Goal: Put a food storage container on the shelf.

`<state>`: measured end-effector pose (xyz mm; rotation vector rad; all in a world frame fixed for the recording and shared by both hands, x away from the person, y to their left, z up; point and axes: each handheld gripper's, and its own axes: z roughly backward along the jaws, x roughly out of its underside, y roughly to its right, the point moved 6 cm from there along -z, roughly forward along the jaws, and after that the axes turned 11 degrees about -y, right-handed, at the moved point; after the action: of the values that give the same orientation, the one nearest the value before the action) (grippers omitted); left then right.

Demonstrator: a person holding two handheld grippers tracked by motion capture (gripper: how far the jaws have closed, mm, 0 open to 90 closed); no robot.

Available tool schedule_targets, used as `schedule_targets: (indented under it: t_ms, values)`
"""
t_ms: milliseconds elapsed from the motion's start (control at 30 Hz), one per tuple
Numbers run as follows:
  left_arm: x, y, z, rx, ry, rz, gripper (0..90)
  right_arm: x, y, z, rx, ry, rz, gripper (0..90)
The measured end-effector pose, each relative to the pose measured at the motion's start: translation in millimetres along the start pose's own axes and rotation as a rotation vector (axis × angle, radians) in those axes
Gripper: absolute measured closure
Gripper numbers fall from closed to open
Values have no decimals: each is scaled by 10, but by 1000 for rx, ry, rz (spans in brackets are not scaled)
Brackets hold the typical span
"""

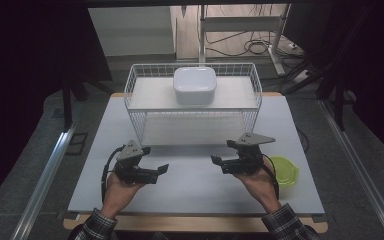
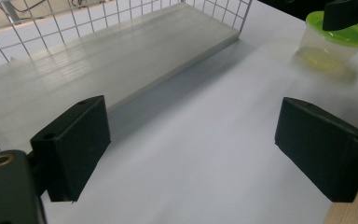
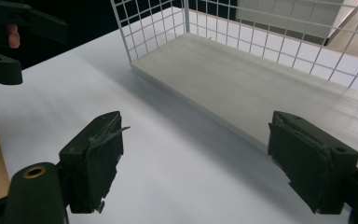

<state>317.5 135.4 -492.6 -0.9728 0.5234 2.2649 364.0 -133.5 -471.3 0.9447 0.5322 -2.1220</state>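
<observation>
A white wire rack (image 1: 192,102) with two pale shelves stands upright at the far middle of the table. A white, rounded container (image 1: 195,85) sits on its upper shelf. A small clear tub with a lime-green lid (image 1: 283,170), possibly holding liquid, stands near the right edge.

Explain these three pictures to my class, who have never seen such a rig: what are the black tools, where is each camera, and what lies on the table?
A person holds a hand tool in each hand: the left gripper and the right gripper. Both have open jaws and hold nothing. One camera looks down from above; the other two ride on the grippers, looking along their black jaws. On the white table stands a wire rack with a white box on its top shelf. A green-lidded cup sits beside the right hand.
</observation>
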Motion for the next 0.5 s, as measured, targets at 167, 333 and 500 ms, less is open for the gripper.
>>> schedule_targets:
  t_ms: [167,333,500]
  values:
    - [136,50,-95,-48,-31,-50,68,115,-35,41,6,13,6,172]
    - [244,68,-169,-103,-59,-85,52,242,-75,55,7,-2,15,164]
    - [341,92,-210,-107,-63,-89,34,409,-117,3,13,-45,37,148]
